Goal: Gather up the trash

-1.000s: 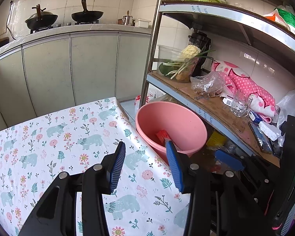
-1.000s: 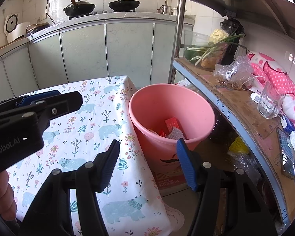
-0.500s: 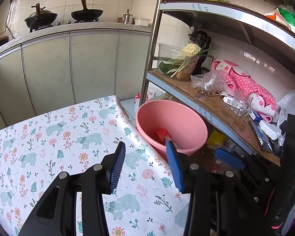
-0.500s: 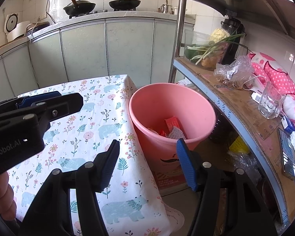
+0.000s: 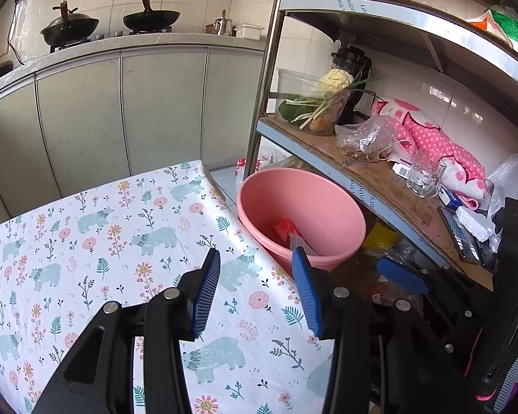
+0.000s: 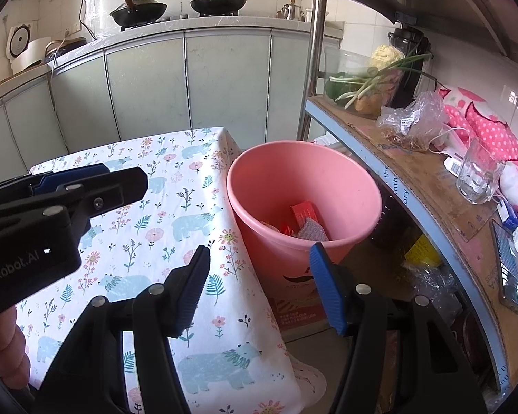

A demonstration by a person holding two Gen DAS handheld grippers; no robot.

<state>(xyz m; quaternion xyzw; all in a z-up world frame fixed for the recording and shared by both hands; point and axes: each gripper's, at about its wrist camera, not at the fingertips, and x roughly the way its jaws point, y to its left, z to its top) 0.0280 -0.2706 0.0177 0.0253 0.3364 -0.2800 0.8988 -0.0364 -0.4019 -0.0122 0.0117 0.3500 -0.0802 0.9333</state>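
A pink bucket [image 5: 328, 207] [image 6: 293, 172] stands on the floor against the right edge of the table [image 5: 121, 224] [image 6: 176, 189], which has a floral cloth. Inside it lie a red packet [image 5: 285, 227] [image 6: 305, 212] and a silvery wrapper [image 5: 298, 241] [image 6: 310, 231]. My left gripper [image 5: 255, 253] hovers open over the table's right edge, its blue pads empty. My right gripper [image 6: 259, 248] is open too, with nothing between the pads, just in front of the bucket's near rim. In the right wrist view the left gripper's fingers [image 6: 121, 186] reach in from the left above the cloth.
A metal shelf rack [image 5: 380, 186] [image 6: 414, 179] stands right of the bucket, with a glass [image 6: 476, 179], a plastic bag [image 6: 411, 117], pink cloth and a bowl of greens. Cabinets [image 5: 121, 103] with woks run along the back. A printed box [image 6: 293, 300] sits under the bucket. A person's hand [image 6: 0, 345] shows at lower left.
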